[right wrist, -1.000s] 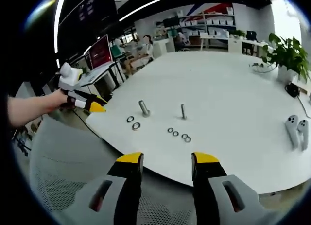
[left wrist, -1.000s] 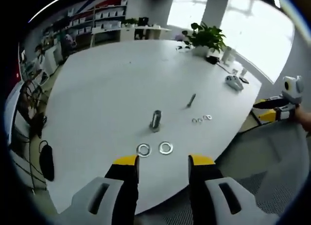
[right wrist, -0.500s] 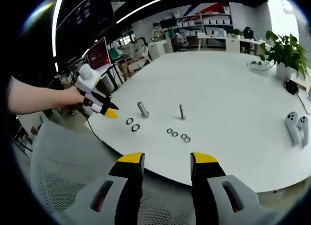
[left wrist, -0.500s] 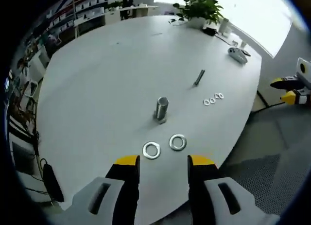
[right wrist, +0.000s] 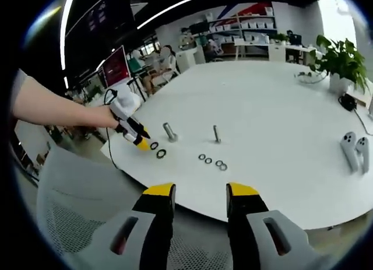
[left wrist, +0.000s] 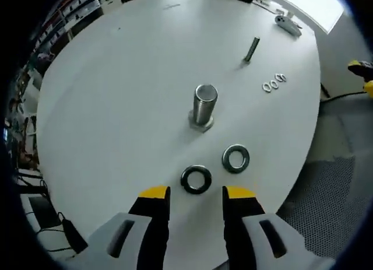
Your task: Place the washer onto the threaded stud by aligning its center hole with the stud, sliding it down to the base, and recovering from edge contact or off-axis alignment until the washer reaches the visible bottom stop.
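Two large washers lie flat on the white table [left wrist: 116, 95]: a dark one [left wrist: 196, 179] just ahead of my left gripper [left wrist: 190, 194], a bright one [left wrist: 236, 158] to its right. Beyond them a thick threaded stud [left wrist: 204, 105] stands upright on its hex base. My left gripper is open, its yellow tips hovering just short of the dark washer. In the right gripper view my right gripper [right wrist: 194, 191] is open off the table's edge, the left gripper [right wrist: 140, 143] sits by the two washers [right wrist: 157, 150], and the thick stud [right wrist: 170, 131] stands beside them.
A thin stud [left wrist: 252, 49] stands farther back, with three small washers [left wrist: 274, 83] near it. Two white controllers [right wrist: 355, 151] lie at the table's right, a potted plant [right wrist: 342, 55] behind. A mesh chair back [right wrist: 81, 217] sits below the table edge.
My left gripper has come down and forward over the table toward the two large washers, which now look much larger. My right gripper has stayed almost still.
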Available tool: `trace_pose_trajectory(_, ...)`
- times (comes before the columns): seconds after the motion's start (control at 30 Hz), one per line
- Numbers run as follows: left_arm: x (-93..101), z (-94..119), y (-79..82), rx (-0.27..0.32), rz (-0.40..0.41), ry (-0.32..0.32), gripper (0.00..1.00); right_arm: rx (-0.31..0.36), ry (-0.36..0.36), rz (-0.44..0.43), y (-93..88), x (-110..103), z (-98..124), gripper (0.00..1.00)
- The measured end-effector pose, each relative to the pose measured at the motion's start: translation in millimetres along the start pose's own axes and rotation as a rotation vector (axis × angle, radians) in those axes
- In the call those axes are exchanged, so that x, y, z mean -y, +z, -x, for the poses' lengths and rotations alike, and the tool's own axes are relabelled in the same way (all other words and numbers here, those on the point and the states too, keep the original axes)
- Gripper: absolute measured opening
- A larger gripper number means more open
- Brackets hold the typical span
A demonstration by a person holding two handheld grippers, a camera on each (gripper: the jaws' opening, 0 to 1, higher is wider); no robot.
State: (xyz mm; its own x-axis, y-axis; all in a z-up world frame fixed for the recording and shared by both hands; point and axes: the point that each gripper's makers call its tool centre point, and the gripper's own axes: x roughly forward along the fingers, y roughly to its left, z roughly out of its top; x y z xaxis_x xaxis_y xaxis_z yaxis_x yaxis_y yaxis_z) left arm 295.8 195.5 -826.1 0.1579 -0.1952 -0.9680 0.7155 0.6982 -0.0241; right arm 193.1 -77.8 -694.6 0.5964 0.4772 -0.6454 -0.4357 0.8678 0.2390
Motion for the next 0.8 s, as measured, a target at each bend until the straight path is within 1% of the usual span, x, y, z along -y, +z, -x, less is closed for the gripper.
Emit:
trace_pose_trajectory(0.13,0.2,-9,0.1,-0.022,-0.028,-0.004,0.34,0.003,-0.002,-0.007,0.1,1,0,0.37)
trace_pose_trajectory(0.2,0.8,-10,3.0,-0.024,-0.039,-0.006,0.33,0.005,-0.004,-0.009,0.2,1,0,0.37)
trace_pose_trajectory(0.3,5.4,-15,2.7,-0.042,-0.057,-0.024,0.33,0.001,-0.002,-0.006,0.0,1,0,0.36)
trace_pose_trajectory(0.33,1.4,-14,6.0,-0.038,-0.112,-0.004,0.32,0.001,-0.001,-0.005,0.1,1,0,0.36)
trace_pose_trajectory(0.37,2.9,-14,4.8,-0.047,-0.098,-0.006,0.32,0.0,-0.001,-0.004,0.0,1,0,0.36)
trace_pose_trajectory(0.43,1.3,-13,4.5,-0.053,-0.107,-0.007,0.3,-0.001,-0.001,-0.005,-0.2,1,-1,0.36)
trace_pose_trajectory(0.5,-0.3,-12,3.7,-0.059,-0.134,-0.005,0.29,0.0,-0.002,-0.005,-0.3,1,0,0.36)
trace_pose_trajectory(0.53,1.0,-12,3.2,-0.06,-0.164,-0.002,0.29,0.004,-0.003,-0.01,0.3,1,0,0.36)
trace_pose_trajectory(0.63,4.0,-12,3.6,-0.062,-0.187,-0.002,0.28,0.009,0.0,-0.011,1.3,1,0,0.36)
trace_pose_trajectory(0.8,2.8,-14,4.4,-0.103,-0.21,-0.014,0.3,0.009,0.003,-0.006,1.4,0,-1,0.35)
